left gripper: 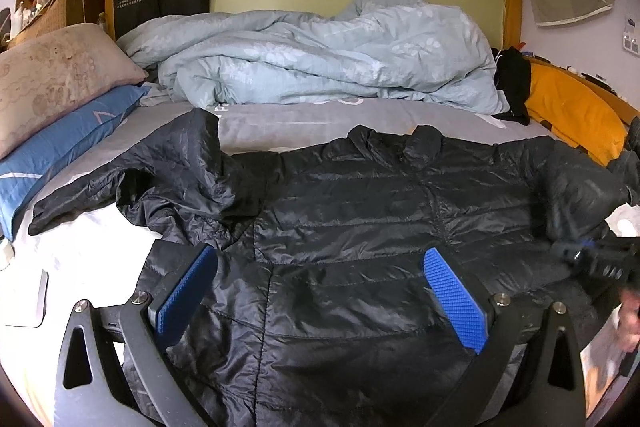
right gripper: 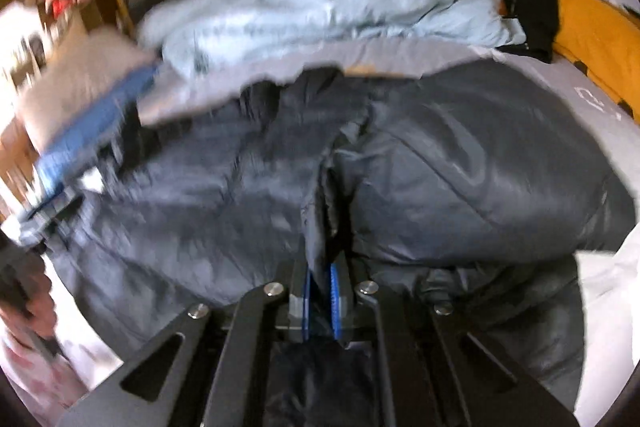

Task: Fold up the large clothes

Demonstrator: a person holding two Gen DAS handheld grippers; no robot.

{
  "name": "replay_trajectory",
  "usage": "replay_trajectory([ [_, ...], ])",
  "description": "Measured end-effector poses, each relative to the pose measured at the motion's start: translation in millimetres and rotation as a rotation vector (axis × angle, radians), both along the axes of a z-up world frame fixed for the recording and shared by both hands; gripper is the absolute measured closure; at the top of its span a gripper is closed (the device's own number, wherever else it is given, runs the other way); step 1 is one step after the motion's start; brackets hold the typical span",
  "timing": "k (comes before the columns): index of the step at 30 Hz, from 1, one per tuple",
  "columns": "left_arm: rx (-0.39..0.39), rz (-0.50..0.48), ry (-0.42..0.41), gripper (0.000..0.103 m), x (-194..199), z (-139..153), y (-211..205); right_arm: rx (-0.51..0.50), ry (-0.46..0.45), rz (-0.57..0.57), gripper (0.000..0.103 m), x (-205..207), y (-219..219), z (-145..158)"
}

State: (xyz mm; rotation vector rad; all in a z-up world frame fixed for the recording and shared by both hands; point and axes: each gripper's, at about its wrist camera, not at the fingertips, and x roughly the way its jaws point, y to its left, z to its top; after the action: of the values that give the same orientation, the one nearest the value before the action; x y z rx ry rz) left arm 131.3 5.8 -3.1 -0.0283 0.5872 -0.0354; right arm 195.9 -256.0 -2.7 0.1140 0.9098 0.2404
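Black quilted jacket (left gripper: 360, 219) spread flat over grey bedsheet (left gripper: 280, 125), filling lower centre of left wrist view; one sleeve (left gripper: 120, 179) angled toward left edge. Left gripper (left gripper: 320, 291) at bottom of frame, jaws wide, blue pads (left gripper: 456, 303) above fabric, nothing gripped. Right gripper (right gripper: 322, 293), bottom centre of blurred right wrist view, clamped tight on jacket fold. Pale blue duvet (left gripper: 320, 55) bunched across upper centre.

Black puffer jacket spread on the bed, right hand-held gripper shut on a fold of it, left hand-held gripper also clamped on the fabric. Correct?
Not quite: the left hand-held gripper is open, its blue pads wide apart above the black puffer jacket with nothing pinched, as the left wrist view shows. The rest holds: the jacket lies spread on the bed, and the right hand-held gripper is shut on a fold of it.
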Motion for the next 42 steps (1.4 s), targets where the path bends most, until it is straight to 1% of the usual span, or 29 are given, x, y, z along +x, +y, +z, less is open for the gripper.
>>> replay_trajectory([
  [2,-0.001,0.0,-0.004,0.0,0,1,1,-0.035,0.045,0.014,0.086,1,8,-7],
  [3,-0.002,0.002,-0.006,0.0,0,1,2,-0.035,0.042,0.02,0.073,-1,7,-7],
  [4,-0.005,0.005,-0.005,0.0,0,1,3,-0.028,0.024,0.026,0.065,-3,8,-2],
  [5,-0.01,0.007,-0.001,0.0,1,0,4,-0.018,0.004,0.029,0.053,-6,8,3],
  [6,-0.015,0.009,0.003,0.0,2,0,5,-0.014,-0.01,0.028,0.05,-8,6,7],
  [7,-0.02,0.011,0.008,0.0,3,-1,6,-0.013,-0.024,0.026,0.049,-6,6,10],
  [9,-0.023,0.013,0.014,0.0,4,-2,7,-0.008,-0.051,0.013,0.043,-7,3,19],
  [10,-0.022,0.013,0.014,0.0,4,-3,6,0.0,-0.067,-0.004,0.042,-7,-3,22],
  [15,-0.008,0.008,0.005,0.0,4,-4,5,0.062,-0.168,-0.185,0.038,-14,-35,41],
  [18,0.002,0.006,0.003,0.0,4,-5,3,0.109,-0.213,-0.286,0.034,-19,-57,52],
  [19,0.002,0.004,0.005,0.0,5,-5,3,0.114,-0.23,-0.334,0.032,-21,-66,55],
  [21,0.004,0.003,0.008,0.0,5,-6,3,0.12,-0.248,-0.413,0.021,-21,-81,59],
  [22,0.004,0.005,0.009,0.0,6,-6,3,0.127,-0.255,-0.449,0.021,-21,-89,59],
  [25,0.0,0.002,0.012,0.0,5,-6,3,0.133,-0.247,-0.569,0.02,-19,-116,57],
  [28,0.0,0.002,0.011,0.0,5,-6,3,0.133,-0.19,-0.647,0.02,-10,-140,48],
  [30,-0.001,0.001,0.011,0.0,6,-6,3,0.174,-0.133,-0.617,0.02,-3,-149,40],
  [31,-0.001,0.0,0.011,0.0,6,-6,3,0.209,-0.097,-0.591,0.02,1,-153,35],
  [32,-0.001,-0.001,0.011,0.0,5,-5,2,0.265,-0.06,-0.567,0.02,5,-155,29],
  [34,-0.003,-0.001,0.01,0.0,6,-5,2,0.319,-0.036,-0.561,0.02,4,-153,22],
  [35,-0.003,0.0,0.01,0.0,6,-5,2,0.32,-0.033,-0.545,0.02,5,-149,21],
  [37,-0.003,0.002,0.011,0.0,6,-5,2,0.291,-0.041,-0.496,0.031,6,-138,21],
  [38,-0.007,0.005,0.01,0.0,5,-5,3,0.259,-0.054,-0.456,0.041,7,-126,23],
  [39,-0.014,0.009,0.009,0.0,5,-5,4,0.24,-0.065,-0.431,0.055,7,-118,23],
  [40,-0.025,0.013,0.008,0.0,5,-5,5,0.213,-0.081,-0.4,0.063,7,-109,25],
  [41,-0.034,0.016,0.005,0.0,5,-4,5,0.174,-0.103,-0.368,0.075,7,-97,28],
  [42,-0.04,0.018,0.003,0.0,5,-3,6,0.116,-0.135,-0.352,0.081,5,-85,30],
])
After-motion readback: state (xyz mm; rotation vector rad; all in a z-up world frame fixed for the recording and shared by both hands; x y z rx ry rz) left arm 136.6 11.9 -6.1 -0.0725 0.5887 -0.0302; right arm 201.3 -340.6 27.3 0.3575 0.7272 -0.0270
